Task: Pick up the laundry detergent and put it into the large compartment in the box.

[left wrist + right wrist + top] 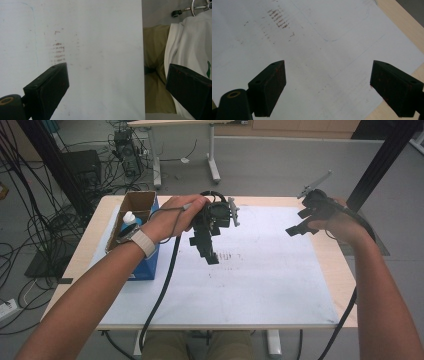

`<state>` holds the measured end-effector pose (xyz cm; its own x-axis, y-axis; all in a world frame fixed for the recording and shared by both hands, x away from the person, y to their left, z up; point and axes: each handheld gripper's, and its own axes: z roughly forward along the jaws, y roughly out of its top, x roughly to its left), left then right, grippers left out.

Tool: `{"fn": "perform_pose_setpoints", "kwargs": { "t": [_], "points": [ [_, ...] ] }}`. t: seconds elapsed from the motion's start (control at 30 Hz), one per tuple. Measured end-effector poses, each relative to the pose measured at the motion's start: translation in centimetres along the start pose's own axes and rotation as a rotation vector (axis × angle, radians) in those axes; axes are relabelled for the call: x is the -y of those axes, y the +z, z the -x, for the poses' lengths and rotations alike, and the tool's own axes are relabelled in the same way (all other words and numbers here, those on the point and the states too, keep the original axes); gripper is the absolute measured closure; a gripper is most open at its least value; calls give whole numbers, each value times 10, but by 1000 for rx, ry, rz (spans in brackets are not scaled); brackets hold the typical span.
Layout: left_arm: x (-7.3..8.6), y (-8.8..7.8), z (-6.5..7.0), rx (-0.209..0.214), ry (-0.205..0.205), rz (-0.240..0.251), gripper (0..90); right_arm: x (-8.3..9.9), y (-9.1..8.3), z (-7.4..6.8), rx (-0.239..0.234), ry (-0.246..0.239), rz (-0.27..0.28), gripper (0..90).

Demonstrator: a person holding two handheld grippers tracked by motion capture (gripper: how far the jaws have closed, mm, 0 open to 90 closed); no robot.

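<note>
Both sets of fingers spread, empty, mine hovering over the white sheet [250,285]. Nearest thing: bottle [129,218] upright in the box [134,205] at the tabletop's far-left corner. Looks light, smooth plastic, likely slippery. I'd pinch the body below the cap with left gripper [206,247]; right gripper [299,227] idle.

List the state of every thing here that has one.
Left tool: open, empty, held above the sheet.
Right tool: open, empty, held above the sheet.
Box: open at the top, standing at the table's left.
Bottle: upright in the box, cap on.
Sheet: flat on the table, smudged with reddish marks.
</note>
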<state>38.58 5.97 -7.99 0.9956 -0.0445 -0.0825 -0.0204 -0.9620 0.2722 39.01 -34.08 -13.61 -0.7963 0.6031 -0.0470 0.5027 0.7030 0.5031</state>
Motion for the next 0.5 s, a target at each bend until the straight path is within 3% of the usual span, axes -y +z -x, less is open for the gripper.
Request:
{"fn": "perform_pose_setpoints", "kwargs": {
  "t": [0.5],
  "points": [
    [-2,2,0,-6,-5,-6,53,3,0,-1,-1,2,2,134]
  ]
}}
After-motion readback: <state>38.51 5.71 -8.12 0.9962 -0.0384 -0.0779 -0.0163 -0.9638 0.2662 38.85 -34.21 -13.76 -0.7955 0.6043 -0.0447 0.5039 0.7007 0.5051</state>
